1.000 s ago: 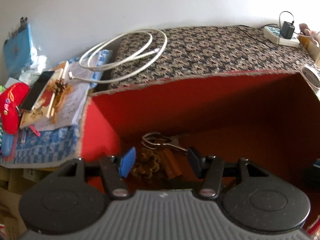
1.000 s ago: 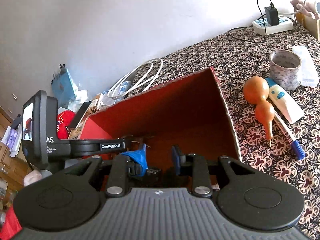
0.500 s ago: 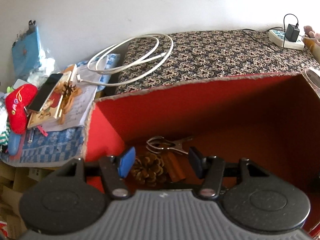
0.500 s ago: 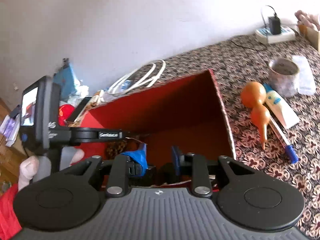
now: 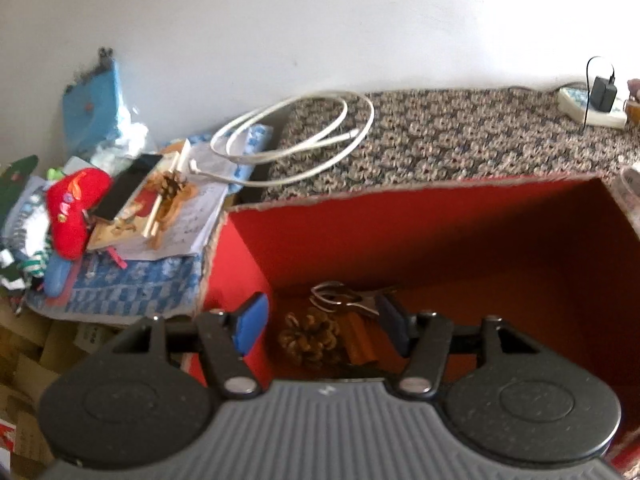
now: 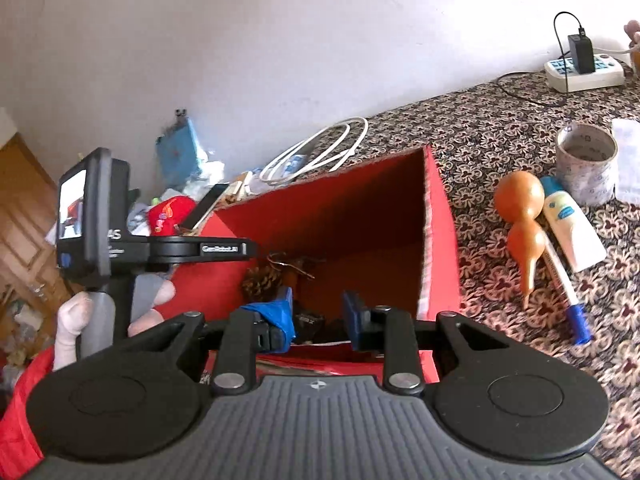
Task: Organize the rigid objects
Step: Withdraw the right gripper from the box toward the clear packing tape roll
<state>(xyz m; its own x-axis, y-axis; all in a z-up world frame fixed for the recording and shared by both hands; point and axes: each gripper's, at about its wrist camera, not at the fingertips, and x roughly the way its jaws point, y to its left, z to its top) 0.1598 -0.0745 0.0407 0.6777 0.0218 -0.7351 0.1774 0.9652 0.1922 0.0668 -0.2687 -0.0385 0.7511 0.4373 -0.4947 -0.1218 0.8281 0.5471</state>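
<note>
While the red box (image 6: pixel 438 236) sits open-topped on the patterned cloth (image 6: pixel 500 128), its rough cardboard rim runs lengthwise from the cluttered left side toward the right, and a pine cone (image 5: pixel 310 338) lies on its floor in the near left corner. Just beside the cone rest a brown wooden block (image 5: pixel 360 340), its long axis running away from the camera, and a metal clip (image 5: pixel 340 298) whose looped handles point left. Above them hangs the left gripper (image 5: pixel 320 326), its jaws having just been opening and standing apart with nothing pressed between them. At the box's near edge the right gripper (image 6: pixel 316 314) has its blue pads close together; a dark object shows low between them, but whether they clamp it cannot be told. Outside the box, to its right, a smooth orange gourd (image 6: pixel 520 224) points its narrow stem toward the camera, with a white tube (image 6: pixel 568 224) and a blue-capped pen (image 6: pixel 564 284) lying alongside in much the same direction, and a roll of tape (image 6: pixel 586 164) standing beyond. A coiled white cable (image 5: pixel 296 140) drapes over the cloth's far left edge below a plain pale wall (image 5: pixel 320 20).
</note>
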